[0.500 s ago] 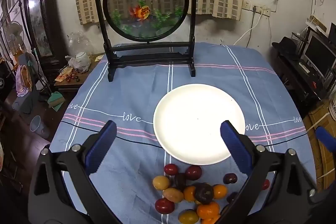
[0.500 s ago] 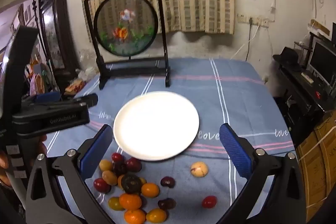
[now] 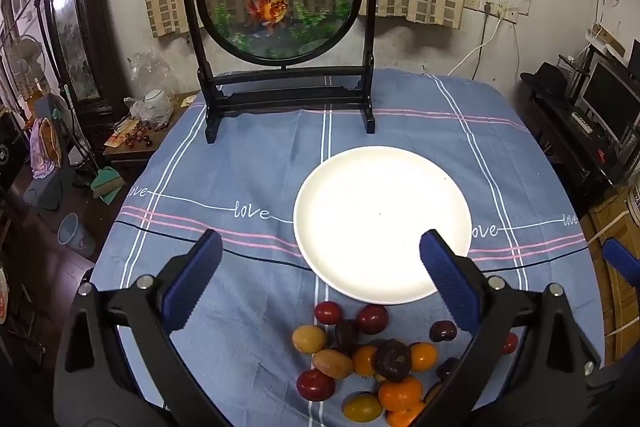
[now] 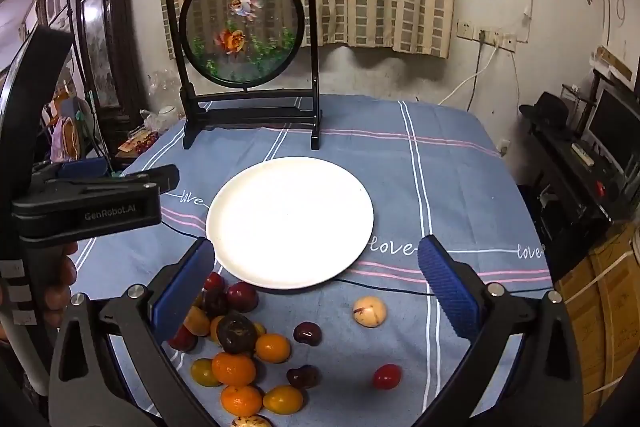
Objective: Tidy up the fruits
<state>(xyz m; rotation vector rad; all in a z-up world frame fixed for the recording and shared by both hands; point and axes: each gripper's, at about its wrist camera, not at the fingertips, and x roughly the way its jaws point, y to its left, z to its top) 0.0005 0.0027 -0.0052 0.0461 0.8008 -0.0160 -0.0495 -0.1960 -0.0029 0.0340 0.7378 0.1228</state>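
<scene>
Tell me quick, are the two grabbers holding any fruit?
Left gripper: open, holding nothing.
Right gripper: open, holding nothing.

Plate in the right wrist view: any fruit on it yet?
No, the white plate is bare; the fruits all lie on the blue tablecloth in front of it.
</scene>
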